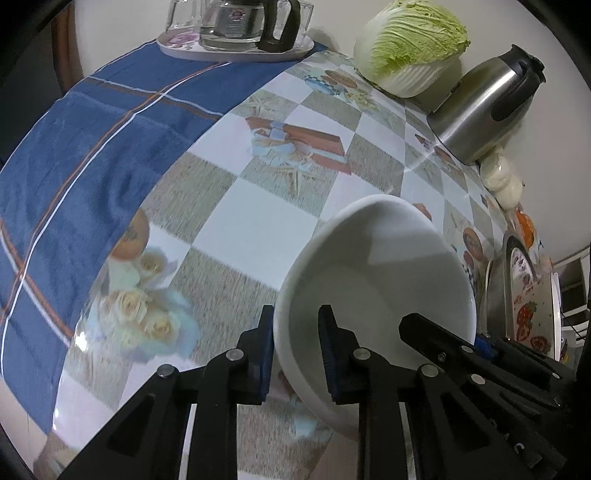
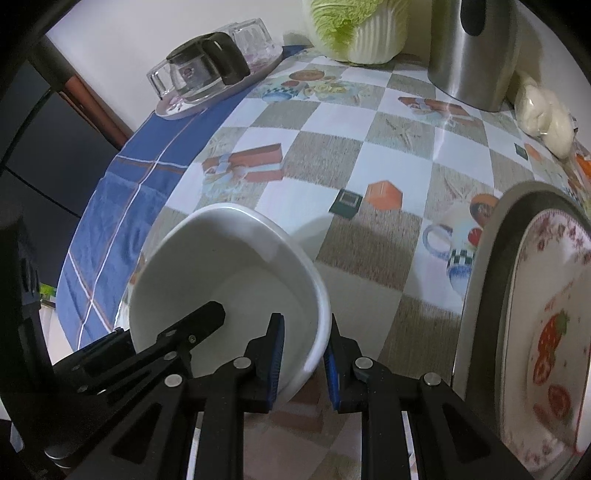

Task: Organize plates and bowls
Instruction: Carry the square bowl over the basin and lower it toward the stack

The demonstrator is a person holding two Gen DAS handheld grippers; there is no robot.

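Observation:
A plain white bowl (image 1: 388, 266) (image 2: 229, 266) hangs tilted just above the checked tablecloth, held from both sides. My left gripper (image 1: 295, 354) is shut on the bowl's rim, with one blue pad outside the wall and one inside. On the opposite rim my right gripper (image 2: 304, 354) is shut the same way. Each gripper's black fingers show in the other's view, reaching into the bowl. A flowered plate with strawberries (image 2: 546, 332) (image 1: 524, 280) leans in a metal basin (image 2: 480, 295) at the right.
A blue towel (image 1: 92, 166) covers the table's left part. At the back stand a tray with a glass jug and glasses (image 1: 236, 33), a cabbage (image 1: 410, 44), a steel flask (image 1: 484, 107) and a bag of white buns (image 1: 502, 181).

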